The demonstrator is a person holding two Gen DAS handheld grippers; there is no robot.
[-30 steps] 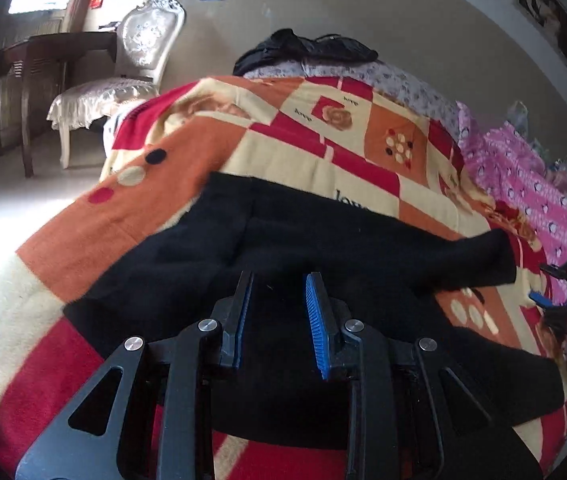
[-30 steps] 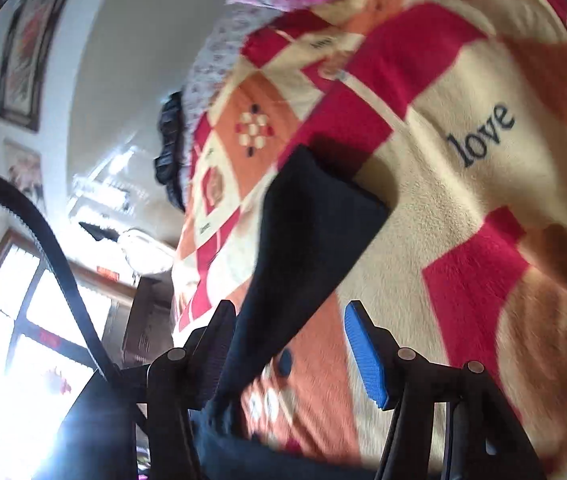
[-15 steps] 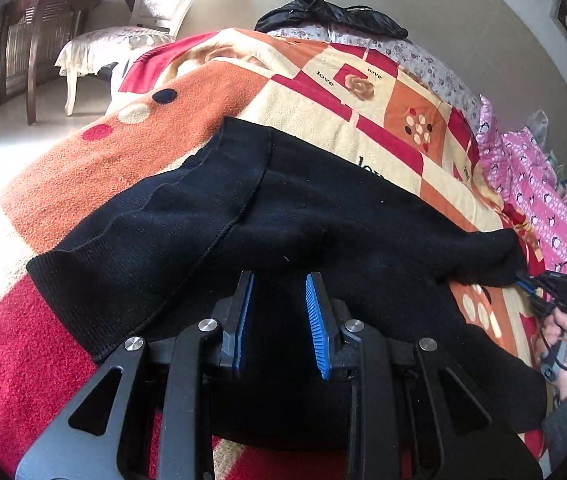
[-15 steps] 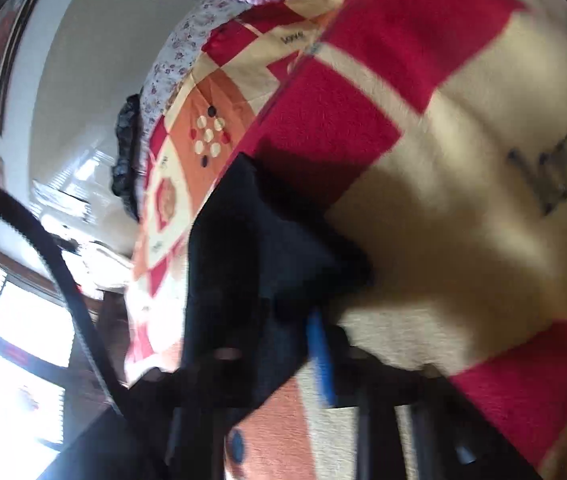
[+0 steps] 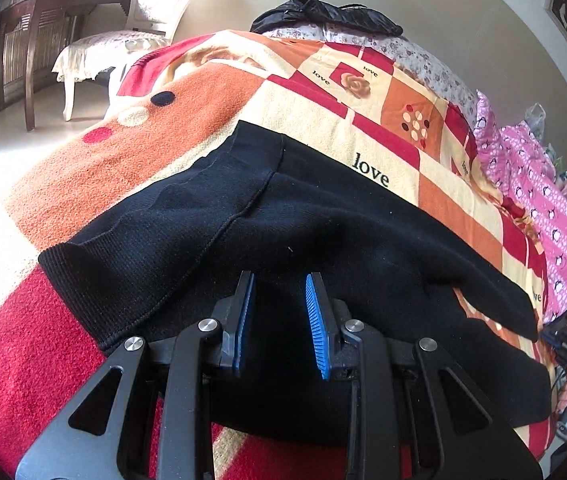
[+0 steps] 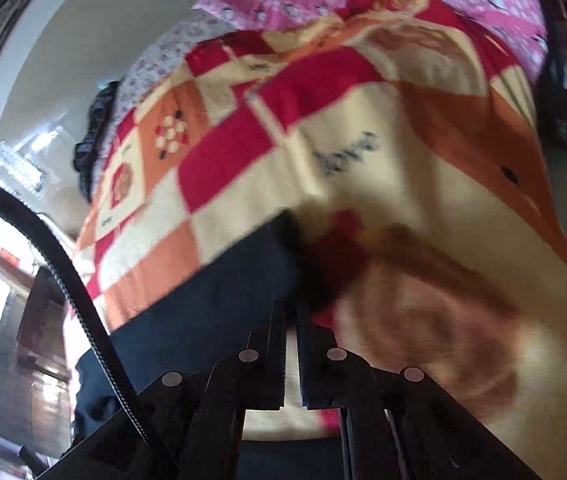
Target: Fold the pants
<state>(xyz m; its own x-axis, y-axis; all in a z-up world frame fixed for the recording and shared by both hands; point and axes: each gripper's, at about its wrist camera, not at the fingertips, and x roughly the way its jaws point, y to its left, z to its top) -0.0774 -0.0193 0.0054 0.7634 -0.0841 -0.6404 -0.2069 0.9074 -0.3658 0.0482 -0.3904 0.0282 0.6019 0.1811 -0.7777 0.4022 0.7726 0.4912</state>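
Item: black pants (image 5: 291, 216), spread on a patterned blanket (image 5: 187, 92) over a bed; waistband at near left, one leg end trailing to far right.

Left gripper (image 5: 279, 316): jaws partly open above the dark cloth near the waist; whether cloth is pinched between the pads cannot be told.

Right gripper (image 6: 290, 344): jaws have just been closing and now stand nearly together at the pant-leg end (image 6: 243, 272); the view is blurred, so cloth between them cannot be confirmed.

Risks, as judged:
- thin bite on the hem may slip when lifted;
- blanket could be caught along with the cloth;
- uneven pull may skew the fold.
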